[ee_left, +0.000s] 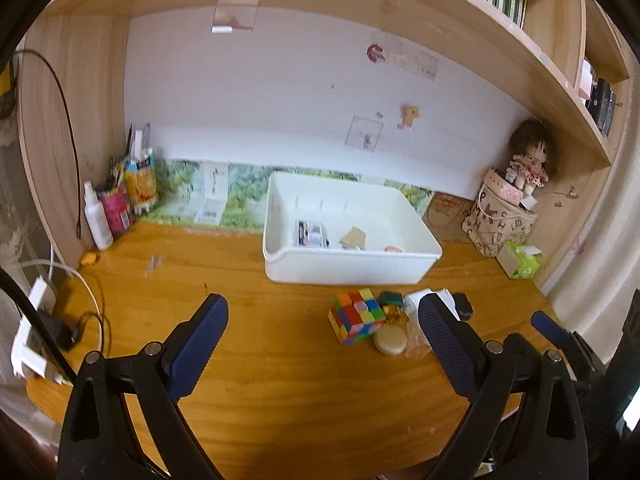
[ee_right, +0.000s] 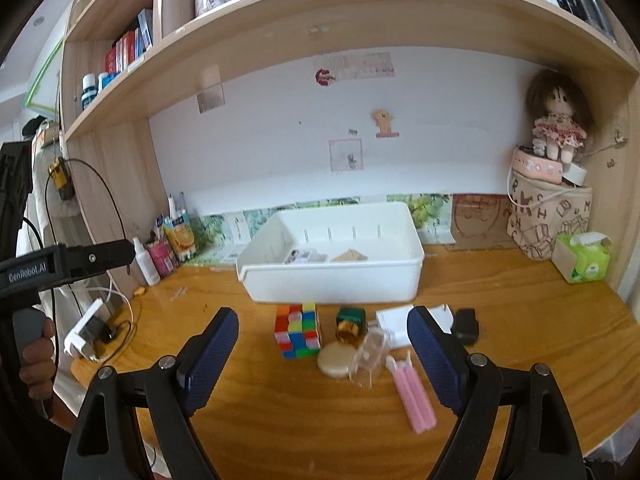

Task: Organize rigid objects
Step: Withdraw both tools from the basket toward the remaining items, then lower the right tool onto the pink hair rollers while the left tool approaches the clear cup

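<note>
The right gripper (ee_right: 323,354) stands spread wide with nothing between its blue pads; it hangs over the wooden desk (ee_right: 280,420) and looks down on the loose pile; the left gripper (ee_left: 322,346) is spread just as wide and equally empty, hovering further to the left of the same pile. Between the right gripper's fingers lie a scrambled puzzle cube (ee_right: 298,330), a green-and-gold bottle (ee_right: 351,323) on its side just beside it, a round tan disc (ee_right: 335,363), a clear plastic piece (ee_right: 369,358) touching the disc, and a bundle of pink sticks (ee_right: 412,398) nearest the right finger; a white flat packet (ee_right: 394,322) and a small black box (ee_right: 467,326) sit just behind. Beyond the pile stands the white bin (ee_right: 332,284), already holding a small printed box (ee_right: 299,257) and a tan paper piece (ee_right: 349,256); that is likely where the rest belongs.

The risk, as I judge it, is crowding; the items touch or nearly touch, so jaws coming down this wide could catch two at once or knock the bottle rolling; the clear piece looks light and slippery and may skid away; the disc lies flat and offers little edge; both grippers aiming at one pile could collide.
</note>
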